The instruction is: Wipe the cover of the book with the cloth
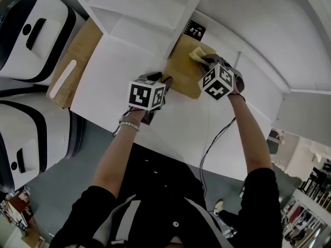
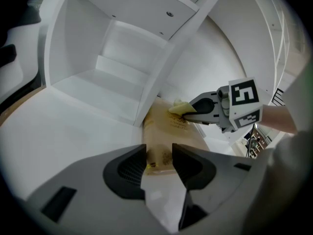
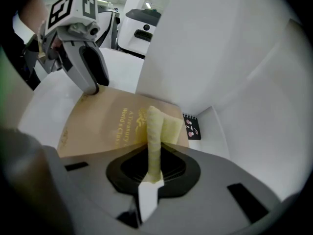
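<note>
A tan book (image 1: 184,70) with gold lettering lies flat on the white table, against a shelf divider. My right gripper (image 1: 205,62) is over the book's far end, shut on a folded yellow cloth (image 1: 197,55). In the right gripper view the cloth (image 3: 154,131) stands pinched as a strip between the jaws, its free end on the cover (image 3: 102,126). My left gripper (image 1: 165,82) is at the book's near left corner. In the left gripper view its jaws (image 2: 159,160) stand apart with the book's near edge (image 2: 164,153) showing between them. One of its fingertips (image 3: 93,86) rests at the corner.
A white shelf unit (image 1: 145,14) with an upright divider stands behind the book. A small black card (image 1: 195,31) leans beside it. A cardboard box (image 1: 72,66) and black-and-white machines (image 1: 26,30) stand to the left. A black cable (image 1: 217,138) hangs off the table's front edge.
</note>
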A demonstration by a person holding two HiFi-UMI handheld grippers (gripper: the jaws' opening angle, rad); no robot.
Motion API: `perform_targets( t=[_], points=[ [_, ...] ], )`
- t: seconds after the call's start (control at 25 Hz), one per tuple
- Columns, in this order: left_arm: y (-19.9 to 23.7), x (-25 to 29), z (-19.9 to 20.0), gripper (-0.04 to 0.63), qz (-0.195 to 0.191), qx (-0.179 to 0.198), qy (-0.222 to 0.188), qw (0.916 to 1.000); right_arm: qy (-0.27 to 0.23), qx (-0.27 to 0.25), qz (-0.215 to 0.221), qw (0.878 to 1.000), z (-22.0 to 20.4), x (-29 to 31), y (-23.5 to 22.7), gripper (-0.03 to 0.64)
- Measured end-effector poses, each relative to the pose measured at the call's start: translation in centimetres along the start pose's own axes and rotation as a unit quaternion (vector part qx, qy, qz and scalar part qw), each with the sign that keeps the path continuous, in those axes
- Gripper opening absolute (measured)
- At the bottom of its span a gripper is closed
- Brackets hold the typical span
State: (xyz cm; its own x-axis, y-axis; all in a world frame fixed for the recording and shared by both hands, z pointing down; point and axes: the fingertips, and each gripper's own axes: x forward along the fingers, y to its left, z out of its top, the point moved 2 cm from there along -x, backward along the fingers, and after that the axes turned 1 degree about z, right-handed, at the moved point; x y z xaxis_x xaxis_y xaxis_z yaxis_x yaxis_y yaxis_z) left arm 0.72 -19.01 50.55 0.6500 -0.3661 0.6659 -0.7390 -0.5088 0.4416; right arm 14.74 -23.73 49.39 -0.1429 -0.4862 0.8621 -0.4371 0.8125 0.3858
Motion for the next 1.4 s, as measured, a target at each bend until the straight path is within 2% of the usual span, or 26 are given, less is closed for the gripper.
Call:
perform_targets(
  t=[0.44, 0.84, 0.92, 1.0, 1.08, 1.2, 1.4],
  points=[
    [0.0, 0.0, 0.1, 0.167, 0.003, 0.0, 0.0, 1.0, -0.045, -0.037, 0.056, 0.997, 1.2, -2.8, 6.7, 0.035],
    [-0.1, 0.0, 0.0, 0.167, 0.005, 0.003, -0.001, 1.0, -0.073, -0.075, 0.121, 0.987, 1.0, -5.5, 12.3, 0.035],
    [-0.1, 0.0, 0.0, 0.167, 0.006, 0.004, -0.002, 1.0, -0.079, -0.067, 0.143, 0.984, 0.9, -6.0, 12.8, 0.035],
    [0.0, 0.1, 0.0, 0.167, 0.006, 0.004, -0.001, 1.0, -0.096, -0.035, 0.153, 0.983, 1.1, -6.6, 12.2, 0.035],
    [0.0, 0.1, 0.0, 0.167, 0.007, 0.004, -0.001, 1.0, -0.117, 0.01, 0.138, 0.983, 1.5, -6.9, 10.4, 0.035],
    [-0.1, 0.0, 0.0, 0.167, 0.005, 0.004, -0.002, 1.0, -0.129, 0.062, 0.081, 0.986, 1.8, -6.3, 6.3, 0.035],
    [-0.1, 0.0, 0.0, 0.166, 0.006, 0.003, -0.002, 1.0, -0.118, 0.096, -0.017, 0.988, 2.2, -4.1, -0.5, 0.035]
  ],
)
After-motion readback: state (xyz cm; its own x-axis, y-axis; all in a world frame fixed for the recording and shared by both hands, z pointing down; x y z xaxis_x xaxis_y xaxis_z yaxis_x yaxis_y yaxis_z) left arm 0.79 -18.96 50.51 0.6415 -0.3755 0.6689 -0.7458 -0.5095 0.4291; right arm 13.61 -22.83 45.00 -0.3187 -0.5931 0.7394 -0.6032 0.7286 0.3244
